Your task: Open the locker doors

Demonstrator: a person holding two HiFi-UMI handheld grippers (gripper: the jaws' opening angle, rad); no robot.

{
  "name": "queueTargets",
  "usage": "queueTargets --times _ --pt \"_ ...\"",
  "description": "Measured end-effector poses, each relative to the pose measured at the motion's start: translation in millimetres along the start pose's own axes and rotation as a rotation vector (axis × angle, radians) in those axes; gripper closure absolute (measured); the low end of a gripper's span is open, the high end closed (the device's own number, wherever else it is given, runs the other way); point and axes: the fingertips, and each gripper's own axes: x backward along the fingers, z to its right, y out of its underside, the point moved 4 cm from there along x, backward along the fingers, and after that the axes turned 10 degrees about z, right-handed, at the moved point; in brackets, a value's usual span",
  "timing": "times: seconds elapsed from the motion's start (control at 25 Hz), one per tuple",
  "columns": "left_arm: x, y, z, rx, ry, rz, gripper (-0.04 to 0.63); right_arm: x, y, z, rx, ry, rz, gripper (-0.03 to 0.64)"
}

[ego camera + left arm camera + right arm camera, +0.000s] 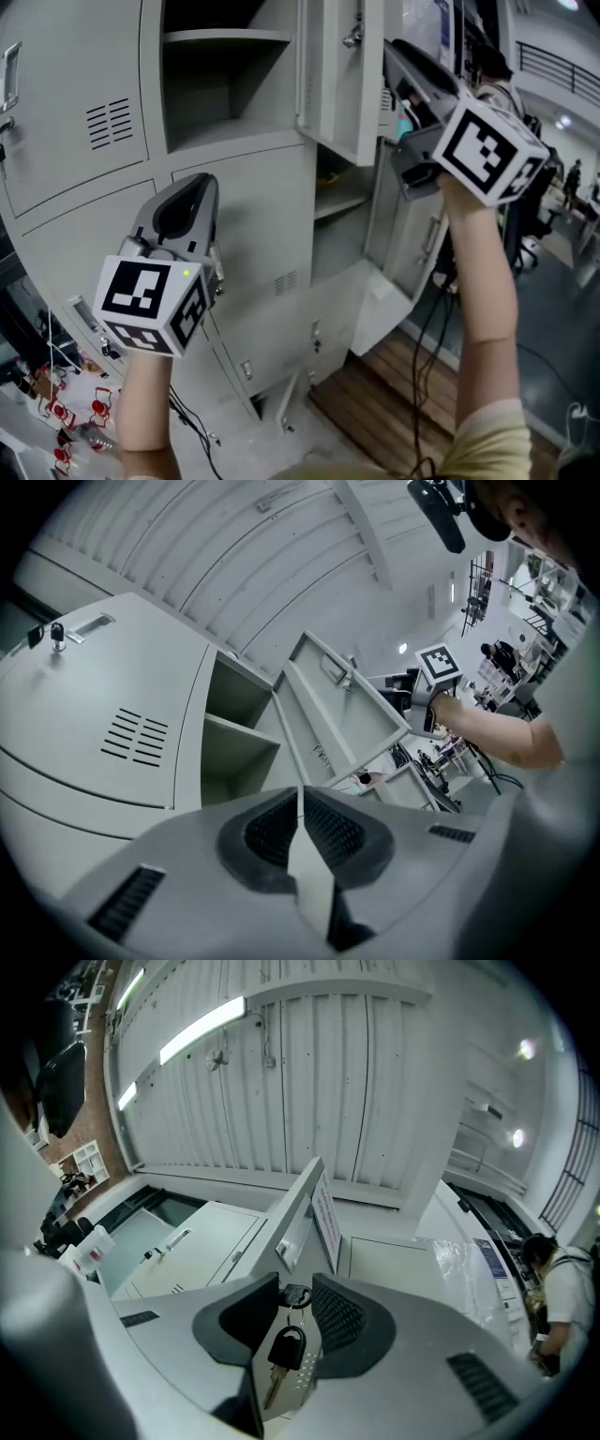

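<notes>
Locker door [292,1218]: thin steel, stiff, light, judged free-swinging; best taken at lock edge. Key [294,1295] straddled by parted right claw [295,1286], not pinched. Left claw [300,803] closed, empty.

The lockers [84,122] are smooth, matt grey painted metal. Beside the lockers, the floor planks [375,403] look wooden. The key [284,1352] hanging on the lockers has a black plastic head and a metal blade.

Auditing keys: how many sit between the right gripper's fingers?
2: one key stuck in the door, a second key dangling below it. Others may be hidden.
</notes>
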Motion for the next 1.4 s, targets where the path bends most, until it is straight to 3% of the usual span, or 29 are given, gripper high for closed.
queueTargets --times 0.4,0.64,1.0,1.4 --pt "-14 18 7 0.050 0.029 0.004 0.592 16 -1 29 -0.041 0.065 -0.002 0.514" --pt "-18 23 2 0.080 0.031 0.005 0.592 27 -1 41 0.140 0.137 -0.027 0.514" --pt "-16 12 15 0.086 0.041 0.026 0.592 71 19 49 0.205 0.231 -0.096 0.514" --pt "-2 10 23 0.095 0.038 0.014 0.592 111 45 35 0.295 0.272 -0.142 0.514"
